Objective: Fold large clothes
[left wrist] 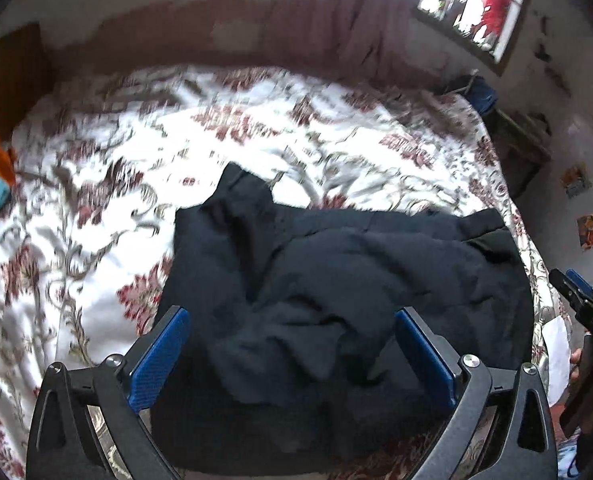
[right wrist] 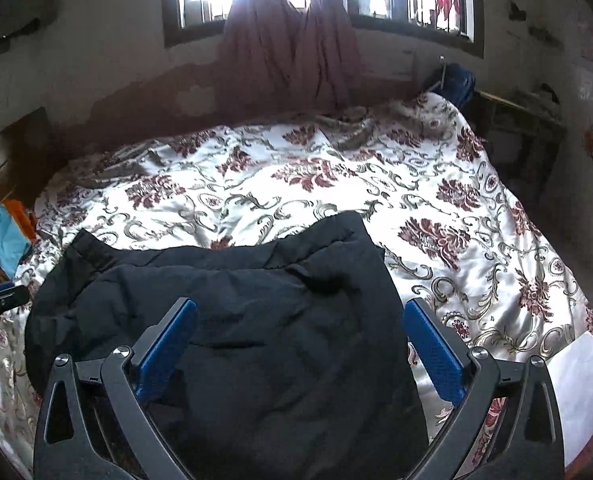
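Note:
A large black garment (left wrist: 336,288) lies rumpled on the floral bed cover (left wrist: 116,208); it also shows in the right wrist view (right wrist: 256,320). My left gripper (left wrist: 292,316) is open above the garment's near part, blue pads wide apart, holding nothing. My right gripper (right wrist: 300,312) is open above the garment's right half, also empty. The right gripper shows at the right edge of the left wrist view (left wrist: 576,292). The left gripper peeks in at the left edge of the right wrist view (right wrist: 0,300).
The floral bed cover (right wrist: 336,184) spans the bed. A wall with a window and maroon curtain (right wrist: 292,52) stands behind. Blue and orange cloth (right wrist: 8,232) lies at the bed's left. A wooden stand (right wrist: 524,136) is at the far right corner.

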{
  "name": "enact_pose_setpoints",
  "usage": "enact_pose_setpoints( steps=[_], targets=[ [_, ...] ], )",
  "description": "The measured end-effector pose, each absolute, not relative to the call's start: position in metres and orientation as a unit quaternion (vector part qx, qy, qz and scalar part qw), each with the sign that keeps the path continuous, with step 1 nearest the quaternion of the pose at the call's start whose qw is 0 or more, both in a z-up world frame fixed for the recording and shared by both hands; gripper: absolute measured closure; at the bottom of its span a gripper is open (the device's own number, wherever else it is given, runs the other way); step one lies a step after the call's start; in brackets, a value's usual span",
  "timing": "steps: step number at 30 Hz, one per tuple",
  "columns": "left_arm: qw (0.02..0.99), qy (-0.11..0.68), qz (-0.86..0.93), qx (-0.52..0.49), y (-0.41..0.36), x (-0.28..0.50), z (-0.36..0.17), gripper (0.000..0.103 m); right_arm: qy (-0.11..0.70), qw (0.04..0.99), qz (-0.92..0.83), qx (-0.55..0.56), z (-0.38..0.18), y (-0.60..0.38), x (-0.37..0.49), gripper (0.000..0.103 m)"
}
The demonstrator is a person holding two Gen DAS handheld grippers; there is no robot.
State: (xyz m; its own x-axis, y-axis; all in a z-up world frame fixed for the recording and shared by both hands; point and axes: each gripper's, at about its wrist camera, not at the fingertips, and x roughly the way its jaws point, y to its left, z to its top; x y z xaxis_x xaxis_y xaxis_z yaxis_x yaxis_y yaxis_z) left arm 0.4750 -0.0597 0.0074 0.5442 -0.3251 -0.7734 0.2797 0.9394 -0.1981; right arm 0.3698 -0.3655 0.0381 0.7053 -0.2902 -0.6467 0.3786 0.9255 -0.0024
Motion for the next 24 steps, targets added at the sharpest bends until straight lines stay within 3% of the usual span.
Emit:
enact_pose_setpoints(
  steps=[12,24],
  targets=[
    [0.915,0.37,-0.159,0.009,-0.103,0.425,0.03,0.0,0.298,0.941,-0.15,0.056,0.046,-0.344,0.337,0.002],
    [0.94,0.311,-0.141,0.019,-0.107,0.368,0.007,0.0,0.245,0.96,-0.127,0.049,0.019,-0.312,0.303,0.002]
  ],
)
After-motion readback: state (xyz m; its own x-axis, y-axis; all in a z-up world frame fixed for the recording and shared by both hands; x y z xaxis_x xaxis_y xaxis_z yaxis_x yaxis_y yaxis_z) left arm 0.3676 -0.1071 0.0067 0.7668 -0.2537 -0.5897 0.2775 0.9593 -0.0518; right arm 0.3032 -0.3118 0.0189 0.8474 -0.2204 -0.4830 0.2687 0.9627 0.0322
